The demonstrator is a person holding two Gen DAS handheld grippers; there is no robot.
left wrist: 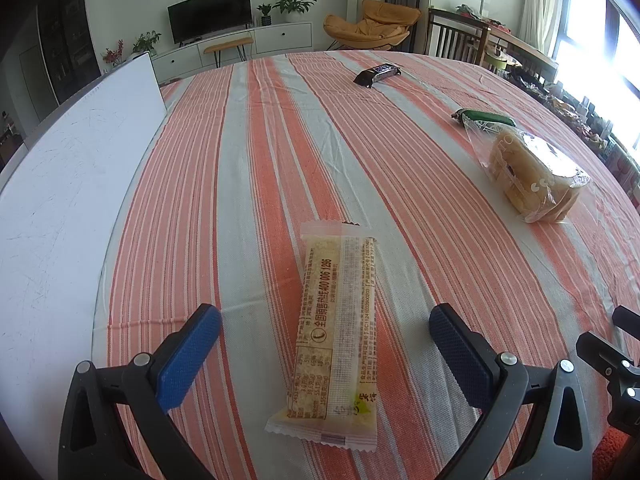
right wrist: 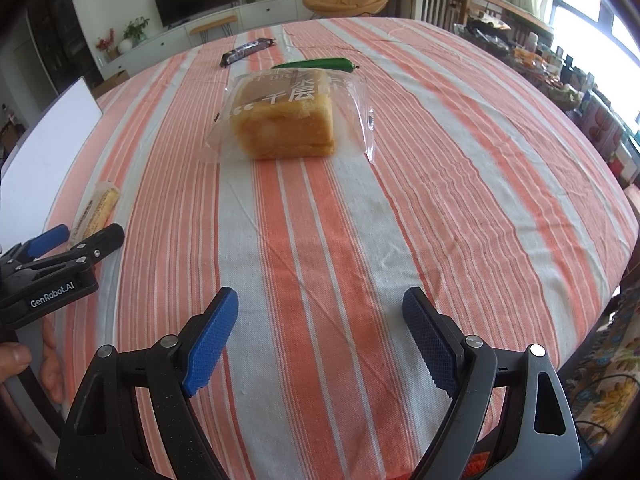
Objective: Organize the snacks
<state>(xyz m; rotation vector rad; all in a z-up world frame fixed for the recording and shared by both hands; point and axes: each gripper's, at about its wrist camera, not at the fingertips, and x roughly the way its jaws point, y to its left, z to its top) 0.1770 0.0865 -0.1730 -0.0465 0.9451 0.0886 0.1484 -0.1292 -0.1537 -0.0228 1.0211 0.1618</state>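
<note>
Open striped table lies ahead of the right claw up to the wrapped bread; a white board walls the left edge.

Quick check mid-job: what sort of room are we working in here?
Likely a home living-dining room: a television on a white cabinet, an orange lounge chair, and a table with a striped tablecloth.

Your left gripper hangs wide open over a striped tablecloth, its blue pads either side of a long pale snack bar. A wrapped bread loaf and green sausage lie near the right edge; a dark bar lies by the far edge.
</note>
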